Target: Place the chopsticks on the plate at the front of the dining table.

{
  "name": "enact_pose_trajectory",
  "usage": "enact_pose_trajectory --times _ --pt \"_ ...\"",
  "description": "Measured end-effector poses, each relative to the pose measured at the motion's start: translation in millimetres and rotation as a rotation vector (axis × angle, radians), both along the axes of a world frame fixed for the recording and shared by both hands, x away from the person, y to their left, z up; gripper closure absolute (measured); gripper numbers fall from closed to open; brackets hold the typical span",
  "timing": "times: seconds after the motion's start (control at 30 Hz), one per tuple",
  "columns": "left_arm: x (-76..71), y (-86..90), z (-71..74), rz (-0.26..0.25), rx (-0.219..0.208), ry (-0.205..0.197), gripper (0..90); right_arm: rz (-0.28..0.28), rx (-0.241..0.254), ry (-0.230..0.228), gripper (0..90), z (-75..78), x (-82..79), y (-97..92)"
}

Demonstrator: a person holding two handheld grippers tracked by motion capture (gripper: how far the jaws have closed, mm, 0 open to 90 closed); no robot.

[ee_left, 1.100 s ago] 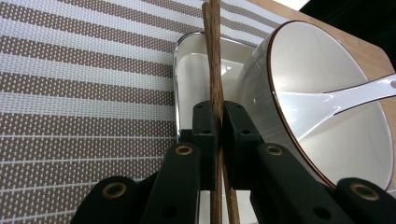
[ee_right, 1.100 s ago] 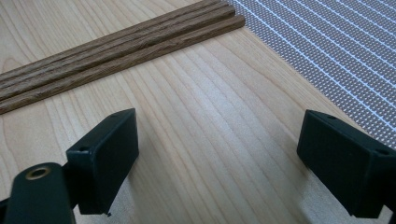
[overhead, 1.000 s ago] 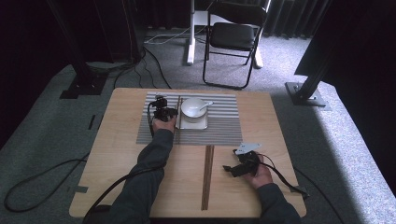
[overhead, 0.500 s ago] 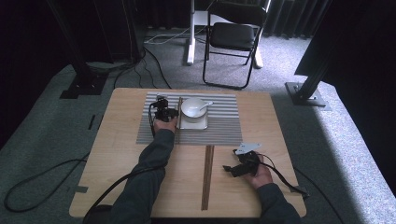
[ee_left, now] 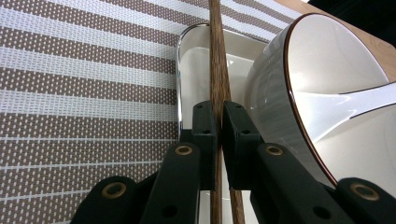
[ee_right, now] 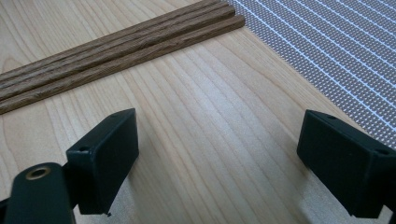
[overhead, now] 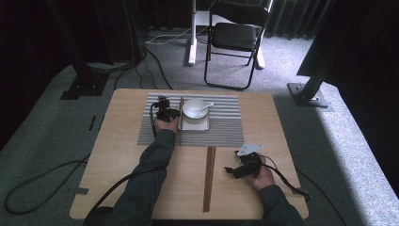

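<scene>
- One thin dark wooden chopstick (ee_left: 219,70) sits pinched between the closed jaws of the left gripper (overhead: 165,113); its long axis runs 12 to 6 o'clock on the striped woven placemat (overhead: 226,132), just beside the white square dish (overhead: 200,125).
- Inside that dish stands a white round bowl (overhead: 194,108), holding a white spoon (overhead: 207,105) whose handle points toward 2 o'clock.
- Three more brown wooden chopsticks (overhead: 208,179) lie at 9 o'clock from the right gripper (overhead: 243,165), the nearer one, whose jaws gape wide with nothing between them.
</scene>
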State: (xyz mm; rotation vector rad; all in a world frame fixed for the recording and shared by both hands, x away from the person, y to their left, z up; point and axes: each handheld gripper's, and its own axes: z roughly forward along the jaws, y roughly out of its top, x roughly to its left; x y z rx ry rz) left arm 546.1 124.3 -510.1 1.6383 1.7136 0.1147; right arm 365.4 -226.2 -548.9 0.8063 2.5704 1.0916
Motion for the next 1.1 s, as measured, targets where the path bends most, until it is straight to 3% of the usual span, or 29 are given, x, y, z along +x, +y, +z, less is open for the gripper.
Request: enact_pose_trajectory --times 0.7,1.1 --pt "3.7 -1.0 -3.8 0.009 0.002 0.021 84.4 0.0 0.0 0.0 12.0 0.0 0.0 0.0" --pt "5.0 -0.4 -4.9 0.011 -0.018 0.024 84.2 0.0 0.0 0.0 12.0 0.0 0.0 0.0"
